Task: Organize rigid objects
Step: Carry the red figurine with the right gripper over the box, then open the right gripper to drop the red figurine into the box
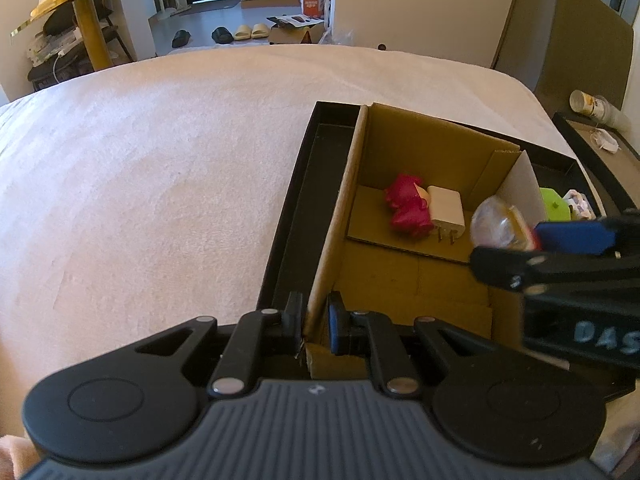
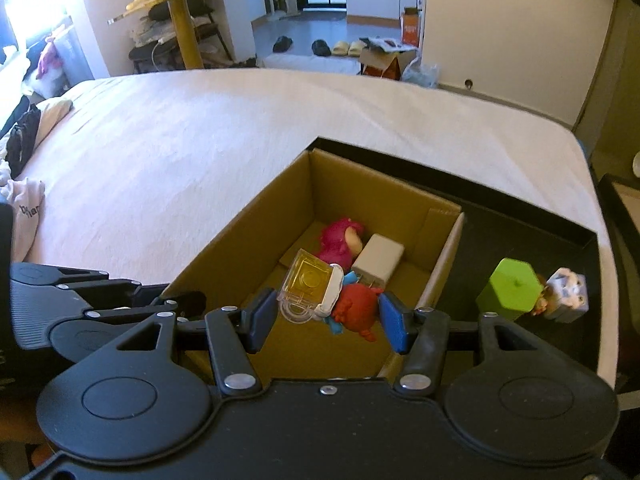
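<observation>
matt cardboard box (image 2: 248, 216), fuzzy cloth bedcover (image 1: 160, 160)

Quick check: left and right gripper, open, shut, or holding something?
Left gripper: shut on the cardboard box wall at its near corner.
Right gripper: shut on a toy with a clear yellow block and red figure, over the box.

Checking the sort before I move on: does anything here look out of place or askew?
The green hexagonal block and a small pale figure sit in the black tray, outside the cardboard box that holds the other items.
</observation>
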Motion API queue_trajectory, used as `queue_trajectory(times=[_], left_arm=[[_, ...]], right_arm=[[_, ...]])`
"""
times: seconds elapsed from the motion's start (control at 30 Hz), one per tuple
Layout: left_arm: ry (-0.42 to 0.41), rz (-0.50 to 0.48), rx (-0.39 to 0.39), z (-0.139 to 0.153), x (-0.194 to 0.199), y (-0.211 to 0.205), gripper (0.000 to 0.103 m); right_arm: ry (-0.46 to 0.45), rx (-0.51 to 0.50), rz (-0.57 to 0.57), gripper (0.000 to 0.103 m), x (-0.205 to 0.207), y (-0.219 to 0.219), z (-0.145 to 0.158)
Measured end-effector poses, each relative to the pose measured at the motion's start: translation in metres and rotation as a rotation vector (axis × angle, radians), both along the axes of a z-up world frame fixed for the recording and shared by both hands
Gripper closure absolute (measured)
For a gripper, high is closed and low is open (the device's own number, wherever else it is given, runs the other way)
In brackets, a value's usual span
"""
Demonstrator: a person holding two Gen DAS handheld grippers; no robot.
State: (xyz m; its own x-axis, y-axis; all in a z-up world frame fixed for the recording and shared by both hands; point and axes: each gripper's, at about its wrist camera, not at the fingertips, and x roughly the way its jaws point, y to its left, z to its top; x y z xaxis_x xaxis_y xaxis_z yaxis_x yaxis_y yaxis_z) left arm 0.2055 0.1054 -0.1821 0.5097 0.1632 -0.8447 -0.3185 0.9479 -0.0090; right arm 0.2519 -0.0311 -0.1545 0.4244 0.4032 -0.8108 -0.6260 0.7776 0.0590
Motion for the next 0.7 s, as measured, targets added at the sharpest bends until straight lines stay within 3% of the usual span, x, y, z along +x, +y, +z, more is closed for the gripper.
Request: queue_trajectory(times=[0.17, 0.23, 0.4, 0.7], left_arm=[[-0.01, 0.006, -0.03, 0.0, -0.001, 0.005, 0.091], [-0.012, 0.007, -0.037, 0.0, -0.001, 0.006, 0.092], [-0.009, -0.002, -0.047, -0.001, -0.001, 0.006, 0.092], [0.0, -0.008, -0.035, -0.001, -0.001, 0.003, 0.092]], right_arm=[[0.02, -0.023, 0.004, 0.048, -0.001, 0.009, -0.009], [0.021, -0.026, 0.007, 0.062, -0.001, 0.011, -0.012], [0.032, -0.037, 0.017, 0.066, 0.002, 0.021, -0.018], [0.037, -0.021, 0.008, 0.066, 0.002, 0.015, -0.014]])
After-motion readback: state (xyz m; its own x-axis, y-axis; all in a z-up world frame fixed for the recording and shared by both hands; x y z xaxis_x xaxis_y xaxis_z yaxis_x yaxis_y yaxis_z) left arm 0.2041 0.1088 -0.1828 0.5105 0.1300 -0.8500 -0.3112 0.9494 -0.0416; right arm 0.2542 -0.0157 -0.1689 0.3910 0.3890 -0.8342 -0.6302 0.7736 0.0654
